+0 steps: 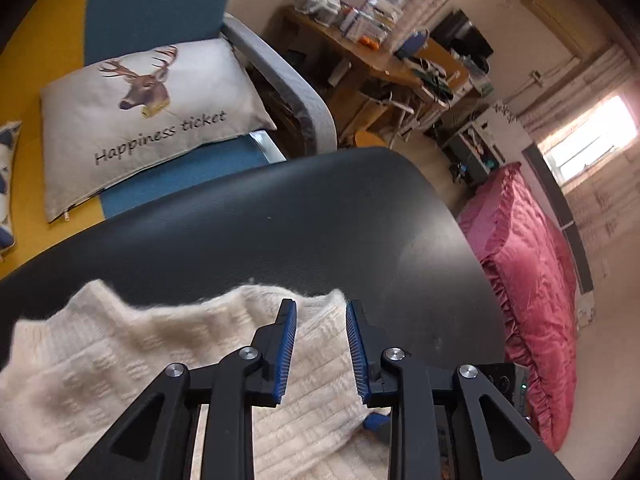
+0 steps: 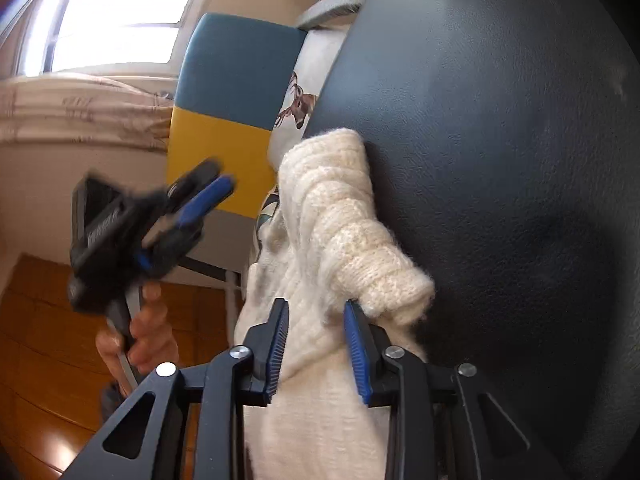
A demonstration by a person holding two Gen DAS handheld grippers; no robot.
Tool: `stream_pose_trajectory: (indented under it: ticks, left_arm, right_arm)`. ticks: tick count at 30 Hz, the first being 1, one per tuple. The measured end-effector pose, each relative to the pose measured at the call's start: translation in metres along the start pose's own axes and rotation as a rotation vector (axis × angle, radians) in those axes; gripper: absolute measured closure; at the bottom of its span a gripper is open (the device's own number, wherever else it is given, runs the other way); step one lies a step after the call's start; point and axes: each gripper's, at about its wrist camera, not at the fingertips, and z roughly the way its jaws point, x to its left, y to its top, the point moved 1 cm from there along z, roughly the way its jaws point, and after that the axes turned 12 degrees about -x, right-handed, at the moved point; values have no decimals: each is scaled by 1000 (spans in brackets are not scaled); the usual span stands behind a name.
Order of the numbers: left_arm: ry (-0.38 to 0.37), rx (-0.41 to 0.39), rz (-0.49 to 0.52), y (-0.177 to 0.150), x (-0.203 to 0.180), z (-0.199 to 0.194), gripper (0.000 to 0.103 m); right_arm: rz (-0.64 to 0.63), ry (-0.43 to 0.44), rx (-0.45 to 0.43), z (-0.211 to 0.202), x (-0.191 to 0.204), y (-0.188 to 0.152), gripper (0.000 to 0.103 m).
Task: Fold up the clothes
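A cream knitted sweater (image 1: 120, 360) lies on a round black table (image 1: 280, 220), reaching its near edge. My left gripper (image 1: 321, 304) hovers over the sweater's far edge, open, with nothing pinched between its blue pads. In the right wrist view the same sweater (image 2: 328, 208) is bunched against the table (image 2: 500, 120), with a rolled cuff beside the right finger. My right gripper (image 2: 315, 303) has knit fabric filling the gap between its pads and is shut on it. The left gripper (image 2: 208, 192) appears there blurred, off to the left, held by a hand (image 2: 140, 332).
Behind the table stands a blue and yellow seat (image 1: 160, 0) with a deer-print pillow (image 1: 140, 120). A cluttered wooden desk (image 1: 380, 48) is farther back. Pink ruffled bedding (image 1: 532, 280) lies right of the table. A wooden floor (image 2: 40, 340) shows below.
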Motion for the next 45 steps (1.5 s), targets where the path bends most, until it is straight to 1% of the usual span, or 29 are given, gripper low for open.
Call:
stream_pose_trajectory:
  ticks: [2,3,6,8,9,10,11,13,16,17,19,21,22,23,24,25,27,28,29,31,33,35,36,37,39,41,42,43,45]
  left_arm:
    - [-29,77,63,0,-14,31,77]
    - [-12,95,88,0,-18,41,77]
    - [-19,158,121,-1,-23,64,77]
    - [-19,180,125,1,-24,73,76]
    - [-12,188,127,3,-22,76,76]
    - [-5,195,129,5,-21,79,76]
    - [1,202,130,6,-20,82,76]
    - [-8,235,130,8,-18,88,75]
    - [-25,277,144,9,-19,93,74]
    - [-54,298,148,7,-21,95,74]
    - [-99,317,168,3,-27,96,74]
    - [-114,319,215,-1,-34,98,75]
    - [-106,315,238,-4,-36,100,76]
    - [-99,308,259,-6,-38,102,84]
    - [-105,276,268,-9,-38,99,93]
    - [-110,243,278,-11,-39,97,93]
    - [-123,178,296,-16,-40,92,96]
    - [-155,128,297,-16,-40,83,96]
    - [-187,79,299,-17,-39,75,96]
    - [-198,50,319,-23,-38,72,96]
    - [-222,85,312,-29,-32,74,96]
    - [-245,75,316,-30,-29,69,96]
    - [-260,66,319,-29,-28,64,96]
    - [-261,48,324,-23,-28,64,96]
    - [-281,41,316,-21,-31,60,96]
    - [-286,32,346,-15,-34,58,96]
    - [-295,38,348,-14,-34,57,96]
    - [-297,42,353,-14,-34,56,96]
    - [-295,44,360,-13,-30,55,96]
  right_arm:
    - [0,19,-10,-2,1,-3,82]
    - [23,37,-5,-3,-2,-5,83]
    - [80,75,-2,-10,-10,-14,81]
    - [107,77,-18,-17,-15,-16,80]
    - [127,77,-32,-21,-18,-16,78]
    - [147,81,-41,-23,-20,-15,74]
    - [158,99,-38,-24,-21,-14,74]
    - [179,103,-33,-20,-23,-10,71]
    - [235,102,-38,-14,-28,-8,71]
    - [242,97,-53,-14,-27,-8,71]
    - [209,76,-78,-14,-22,-7,71]
    - [131,38,-97,-11,-14,-6,72]
    - [63,-3,-114,-12,-6,-5,79]
    - [-21,-58,-138,-15,3,-5,89]
    - [-104,-113,-162,-18,12,-5,92]
    - [-197,-168,-192,-23,22,-7,95]
    - [-433,-276,-268,-36,50,-15,95]
    - [-519,-300,-277,-40,59,-20,95]
    - [-537,-295,-257,-40,61,-22,95]
    - [-477,-248,-202,-40,56,-23,95]
    - [-355,-184,-174,-48,40,-19,94]
    - [-263,-171,-178,-52,26,-8,75]
    - [-235,-181,-177,-53,21,-3,75]
    - [-219,-192,-171,-52,17,2,75]
    - [-200,-159,-155,-48,14,13,73]
    - [-191,-127,-133,-41,13,23,65]
    - [-196,-101,-104,-35,12,26,62]
    - [-207,-106,-69,-28,12,28,57]
    - [-231,-135,4,-11,11,32,55]
